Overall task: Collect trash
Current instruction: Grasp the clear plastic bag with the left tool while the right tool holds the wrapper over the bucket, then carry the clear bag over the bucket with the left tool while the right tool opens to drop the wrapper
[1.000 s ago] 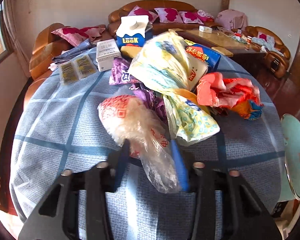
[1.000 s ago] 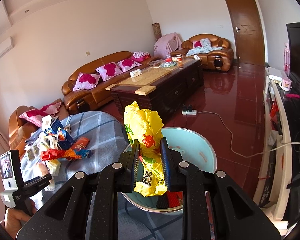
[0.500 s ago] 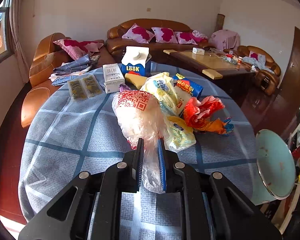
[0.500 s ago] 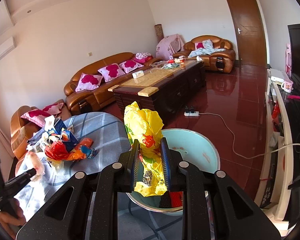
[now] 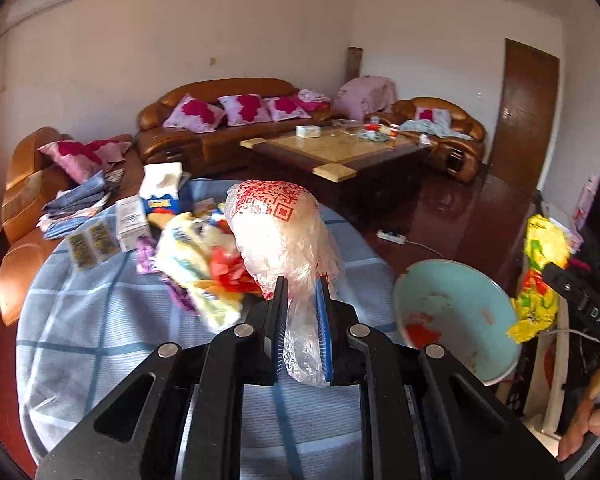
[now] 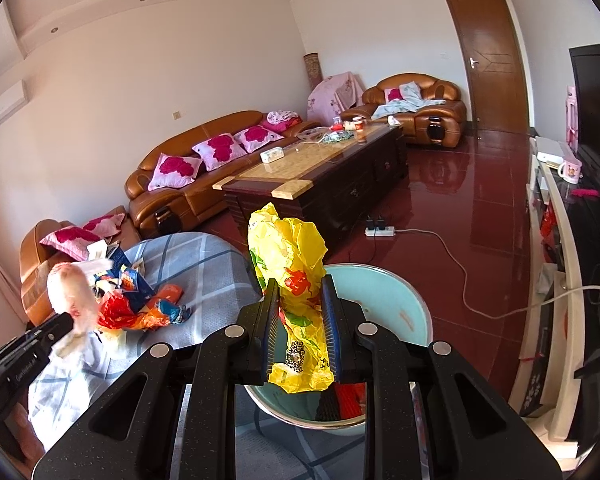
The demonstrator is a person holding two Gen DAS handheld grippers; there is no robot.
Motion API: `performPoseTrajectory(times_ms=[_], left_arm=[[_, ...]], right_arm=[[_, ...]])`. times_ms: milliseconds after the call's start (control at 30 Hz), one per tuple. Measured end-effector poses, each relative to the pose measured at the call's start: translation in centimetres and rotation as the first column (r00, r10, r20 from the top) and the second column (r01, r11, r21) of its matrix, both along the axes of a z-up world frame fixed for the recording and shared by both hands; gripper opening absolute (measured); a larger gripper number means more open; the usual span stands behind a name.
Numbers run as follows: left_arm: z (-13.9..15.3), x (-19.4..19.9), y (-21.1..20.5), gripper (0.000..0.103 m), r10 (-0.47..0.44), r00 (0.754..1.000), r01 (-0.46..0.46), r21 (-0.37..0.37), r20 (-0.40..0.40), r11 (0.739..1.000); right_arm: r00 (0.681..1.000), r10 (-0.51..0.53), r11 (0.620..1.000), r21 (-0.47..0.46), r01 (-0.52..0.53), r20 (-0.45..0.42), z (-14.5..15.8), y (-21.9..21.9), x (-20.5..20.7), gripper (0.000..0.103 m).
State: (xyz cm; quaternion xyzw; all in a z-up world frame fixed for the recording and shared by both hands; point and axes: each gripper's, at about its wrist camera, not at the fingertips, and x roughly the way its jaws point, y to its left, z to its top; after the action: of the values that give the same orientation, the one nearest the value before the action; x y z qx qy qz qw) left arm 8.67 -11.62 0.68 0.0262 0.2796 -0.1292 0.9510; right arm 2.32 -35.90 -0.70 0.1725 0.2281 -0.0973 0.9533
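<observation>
The left gripper [image 5: 303, 304] clamps a clear plastic bag [image 5: 280, 236] above the table [image 5: 100, 320]; the right gripper [image 6: 300, 312] grips a yellow wrapper [image 6: 288, 256] over the bin [image 6: 384, 300].

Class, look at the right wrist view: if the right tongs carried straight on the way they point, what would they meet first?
Probably the light blue bin: it sits just beyond and below the right tongs, which grip a yellow bag. Depth is uncertain in this fisheye view.

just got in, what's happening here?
Trash pickup off a cluttered table. The left gripper is shut on a clear plastic bag with red print, held above the blue checked tablecloth. The right gripper is shut on a crumpled yellow bag over the light blue bin. More wrappers remain on the table.
</observation>
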Motion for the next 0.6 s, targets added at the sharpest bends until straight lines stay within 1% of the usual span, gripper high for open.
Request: performPoseTrajectory(times_ms=[100, 233, 400, 600], left_arm=[[-0.4, 0.1, -1.9, 0.014, -0.058, 0.998, 0.058, 0.000, -0.010, 0.998], [-1.2, 0.7, -3.4, 0.014, -0.122, 0.991, 0.120, -0.039, -0.052, 0.992], [-1.9, 1.1, -4.6, 0.014, -0.191, 0.980, 0.188, -0.059, -0.053, 0.980], [-3.2, 1.9, -6.3, 0.014, -0.232, 0.969, 0.227, -0.063, -0.086, 0.972]], right_arm=[[1.000, -0.014, 1.000, 0.003, 0.014, -0.002, -0.2, -0.4, -0.1, 0.021], [0.999, -0.034, 0.999, 0.018, 0.034, -0.014, -0.7, -1.2, 0.0, 0.022], [0.998, -0.050, 0.998, 0.028, 0.051, -0.031, -1.3, -1.8, 0.2, 0.022], [0.994, -0.072, 0.996, 0.045, 0.076, -0.080, -3.3, -2.9, 1.0, 0.022]])
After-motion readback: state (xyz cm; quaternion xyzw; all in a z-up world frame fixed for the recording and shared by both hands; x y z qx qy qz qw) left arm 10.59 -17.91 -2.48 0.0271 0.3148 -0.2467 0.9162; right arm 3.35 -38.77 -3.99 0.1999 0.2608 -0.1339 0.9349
